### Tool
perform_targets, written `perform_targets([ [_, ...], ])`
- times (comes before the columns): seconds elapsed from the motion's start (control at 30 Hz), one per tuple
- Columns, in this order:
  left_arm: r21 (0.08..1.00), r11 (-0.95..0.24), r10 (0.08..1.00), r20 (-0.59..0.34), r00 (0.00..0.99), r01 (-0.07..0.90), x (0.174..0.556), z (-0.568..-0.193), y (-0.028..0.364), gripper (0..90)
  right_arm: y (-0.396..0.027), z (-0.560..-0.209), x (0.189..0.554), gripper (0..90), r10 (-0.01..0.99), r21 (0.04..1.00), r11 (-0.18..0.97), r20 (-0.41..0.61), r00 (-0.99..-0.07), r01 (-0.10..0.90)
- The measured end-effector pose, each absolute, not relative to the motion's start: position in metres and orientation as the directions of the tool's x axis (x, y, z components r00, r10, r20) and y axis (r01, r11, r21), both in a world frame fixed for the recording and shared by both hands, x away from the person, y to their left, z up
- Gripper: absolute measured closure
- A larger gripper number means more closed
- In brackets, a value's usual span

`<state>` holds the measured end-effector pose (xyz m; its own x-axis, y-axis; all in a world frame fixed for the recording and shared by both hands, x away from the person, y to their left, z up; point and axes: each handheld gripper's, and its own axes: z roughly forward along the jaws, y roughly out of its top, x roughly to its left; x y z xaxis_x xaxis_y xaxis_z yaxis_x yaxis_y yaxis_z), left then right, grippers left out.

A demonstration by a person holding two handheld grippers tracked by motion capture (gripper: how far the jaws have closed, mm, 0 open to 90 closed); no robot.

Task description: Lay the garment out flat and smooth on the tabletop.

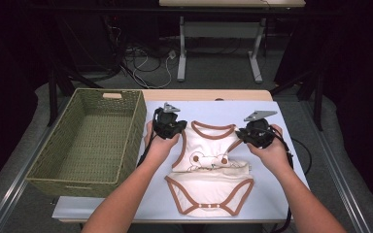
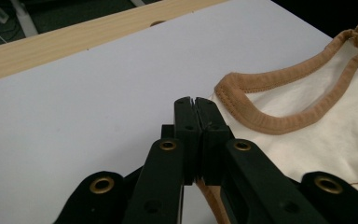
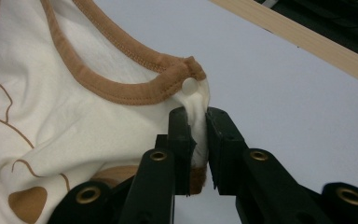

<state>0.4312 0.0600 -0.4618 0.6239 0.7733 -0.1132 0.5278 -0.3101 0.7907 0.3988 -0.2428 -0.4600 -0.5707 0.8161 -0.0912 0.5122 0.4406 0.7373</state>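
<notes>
The pale mat (image 1: pixel 281 145) has open surface beyond the bodysuit (image 1: pixel 209 165), up to the wooden table edge (image 1: pixel 209 94), and a hand could pass there freely. Bare strips also run along the right side and the near corners. To the left, the woven basket (image 1: pixel 90 141) stands just beside the mat, its tall wall blocking any sweep that way; its inside looks open, though the weave is dim. The left gripper (image 1: pixel 175 127) and right gripper (image 1: pixel 252 136) flank the garment's shoulders, with free mat between them above the neckline.
</notes>
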Motion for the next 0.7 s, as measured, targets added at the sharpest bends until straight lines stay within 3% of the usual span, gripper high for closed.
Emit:
perform_targets([
  [0.7,0.829,-0.276,0.815,-0.066,0.576,0.486,0.466,-0.43,0.053,88.7,-0.238,-0.431,0.45,80.3,0.838,0.741,0.453,-0.166,-0.519,0.495],
])
